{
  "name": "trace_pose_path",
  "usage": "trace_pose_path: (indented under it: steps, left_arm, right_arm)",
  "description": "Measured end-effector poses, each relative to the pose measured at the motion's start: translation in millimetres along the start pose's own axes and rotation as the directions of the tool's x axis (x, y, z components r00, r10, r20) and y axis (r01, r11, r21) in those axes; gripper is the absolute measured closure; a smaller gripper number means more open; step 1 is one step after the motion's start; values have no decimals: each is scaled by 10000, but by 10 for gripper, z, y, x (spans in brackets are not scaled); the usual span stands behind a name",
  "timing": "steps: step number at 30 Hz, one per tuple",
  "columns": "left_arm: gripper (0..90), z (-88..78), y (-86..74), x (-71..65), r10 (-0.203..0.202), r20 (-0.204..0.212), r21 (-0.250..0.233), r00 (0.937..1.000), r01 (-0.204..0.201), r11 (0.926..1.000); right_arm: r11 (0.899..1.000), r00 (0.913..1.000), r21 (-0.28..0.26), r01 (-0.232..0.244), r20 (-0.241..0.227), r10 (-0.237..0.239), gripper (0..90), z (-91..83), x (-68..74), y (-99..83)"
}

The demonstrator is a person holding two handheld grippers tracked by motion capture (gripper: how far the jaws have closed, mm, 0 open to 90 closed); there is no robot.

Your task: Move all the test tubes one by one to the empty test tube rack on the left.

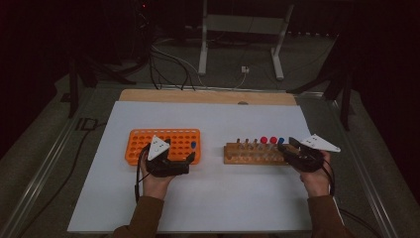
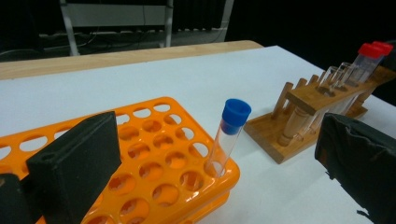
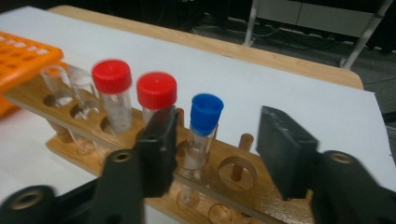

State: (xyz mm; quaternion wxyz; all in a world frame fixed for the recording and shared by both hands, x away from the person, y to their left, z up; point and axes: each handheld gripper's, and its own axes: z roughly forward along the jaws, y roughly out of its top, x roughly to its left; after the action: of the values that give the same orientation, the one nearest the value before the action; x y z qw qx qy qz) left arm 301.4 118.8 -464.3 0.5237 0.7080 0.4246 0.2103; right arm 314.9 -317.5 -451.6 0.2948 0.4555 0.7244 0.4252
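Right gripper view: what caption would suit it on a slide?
Open right gripper straddling a blue-capped tube in the wooden rack, beside two red-capped tubes.

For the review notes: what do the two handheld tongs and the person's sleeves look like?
Both tongs, left and right, are black, each topped by a pale grey three-cornered plate and trailing a black cable. Their jaws are flat, black rectangular blocks. The sleeves are brown.

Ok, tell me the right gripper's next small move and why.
Probably ease the right gripper forward and close on the blue-capped tube in the wooden rack. Its jaws stand either side of that tube without touching it, and the left gripper is open, clear of the tube in the orange rack.
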Motion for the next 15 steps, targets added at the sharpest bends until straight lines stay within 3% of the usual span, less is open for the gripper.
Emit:
trace_pose_path:
  steps: [8,15]
  left_arm:
    - [11,-23,24,28,-162,-48,-167,9999,161,9997]
    - [11,-19,27,28,-224,-10,-191,9997,224,9996]
  right_arm:
    - [9999,9998,82,135,-123,-134,668,136,47,-38]
    - [9998,9998,187,104,-174,-101,704,186,64,-66]
